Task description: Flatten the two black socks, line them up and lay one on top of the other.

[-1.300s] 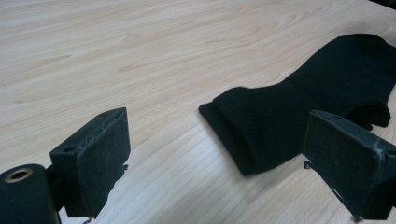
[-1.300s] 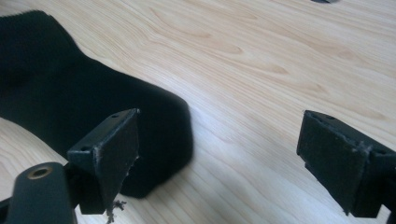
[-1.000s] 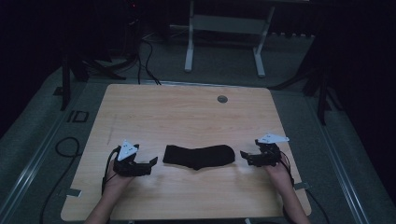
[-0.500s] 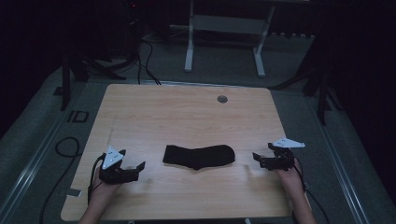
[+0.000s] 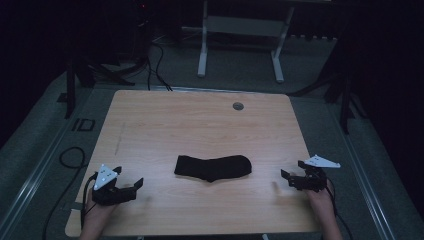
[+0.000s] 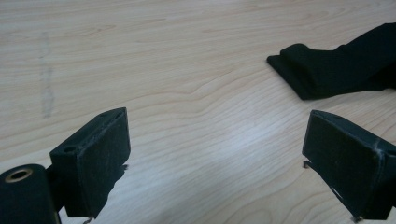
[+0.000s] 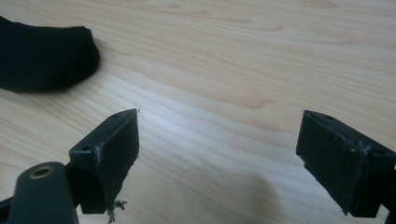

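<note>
Light wooden tabletop [image 5: 200, 125]: flat black fabric sock [image 5: 213, 167] lies centred, well apart from both released hand-held grippers, left [image 5: 131, 184] and right [image 5: 292, 172], near the near corners.

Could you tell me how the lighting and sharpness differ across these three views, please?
High view: dim and soft, the room around the table nearly black, the sock a flat dark shape. Left gripper view: bright, a pale sheen on the wood, the near jaws slightly soft. Right gripper view: similar sheen, the sock edge blurred.
</note>
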